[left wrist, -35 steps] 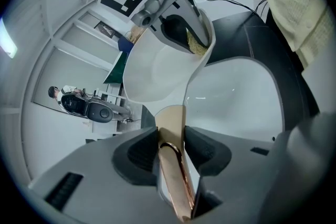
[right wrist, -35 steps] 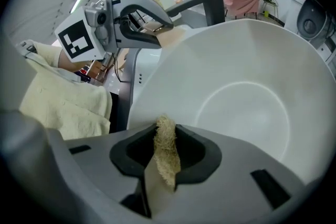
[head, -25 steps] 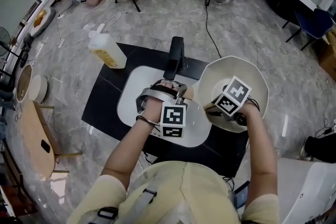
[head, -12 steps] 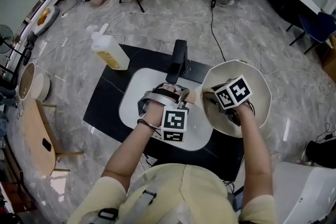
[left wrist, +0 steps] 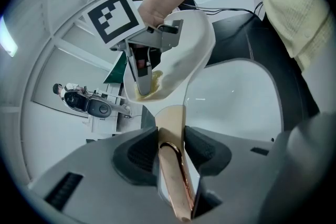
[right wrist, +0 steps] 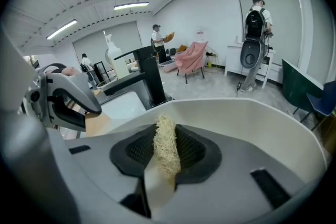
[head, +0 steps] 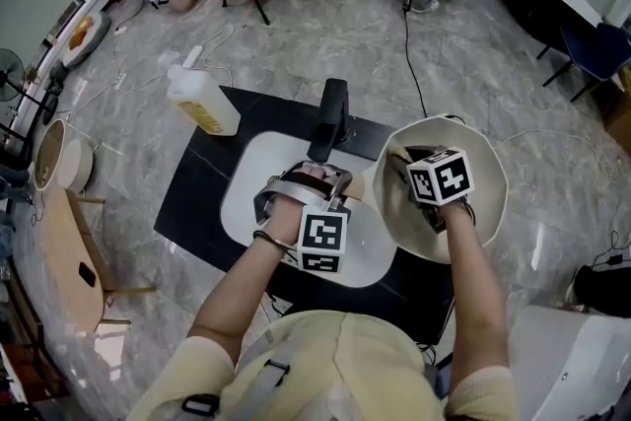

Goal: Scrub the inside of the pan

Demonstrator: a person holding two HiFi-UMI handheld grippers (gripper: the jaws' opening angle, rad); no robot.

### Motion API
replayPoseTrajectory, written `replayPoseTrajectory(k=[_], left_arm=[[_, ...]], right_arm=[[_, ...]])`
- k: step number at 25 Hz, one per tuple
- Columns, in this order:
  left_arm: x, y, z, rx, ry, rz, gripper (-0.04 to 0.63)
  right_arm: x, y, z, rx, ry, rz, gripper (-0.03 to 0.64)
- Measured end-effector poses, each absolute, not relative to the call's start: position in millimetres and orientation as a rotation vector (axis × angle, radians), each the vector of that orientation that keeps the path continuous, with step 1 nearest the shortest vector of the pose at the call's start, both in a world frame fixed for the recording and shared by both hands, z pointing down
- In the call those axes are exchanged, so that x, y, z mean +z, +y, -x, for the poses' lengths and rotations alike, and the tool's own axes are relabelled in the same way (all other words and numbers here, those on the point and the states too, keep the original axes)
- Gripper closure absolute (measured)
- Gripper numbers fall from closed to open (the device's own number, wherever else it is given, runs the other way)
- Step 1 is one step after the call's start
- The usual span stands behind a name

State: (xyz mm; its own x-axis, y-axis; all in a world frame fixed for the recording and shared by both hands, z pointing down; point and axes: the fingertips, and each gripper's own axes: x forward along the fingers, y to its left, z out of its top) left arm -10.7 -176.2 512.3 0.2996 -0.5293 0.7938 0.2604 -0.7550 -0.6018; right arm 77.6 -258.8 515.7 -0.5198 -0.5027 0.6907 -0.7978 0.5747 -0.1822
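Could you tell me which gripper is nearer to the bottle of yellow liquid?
Left. The left gripper grips the pan handle over the sink, on the side of the bottle; the right gripper, holding a scrubber, is inside the pan, farther off.

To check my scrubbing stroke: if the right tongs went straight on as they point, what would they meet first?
Likely the pan's inner wall, just past the scrubber the right tongs grip.
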Motion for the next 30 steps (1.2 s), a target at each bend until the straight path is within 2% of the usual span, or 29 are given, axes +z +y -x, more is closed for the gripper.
replayPoseTrajectory(k=[7, 16, 30], left_arm=[[511.8, -176.7, 10.8, -1.533, 0.243, 1.909, 0.434], [508.4, -176.4, 10.1, -1.538, 0.271, 1.948, 0.433], [506.7, -174.8, 11.2, -1.532, 0.311, 2.069, 0.43]], right_arm=[[507.4, -263.2, -102.8, 0.61, -2.207, -1.139, 0.505], [522.1, -235.0, -98.8, 0.133, -2.059, -0.91, 0.505], [548.1, -224.4, -74.3, -0.206, -1.972, -0.705, 0.505]])
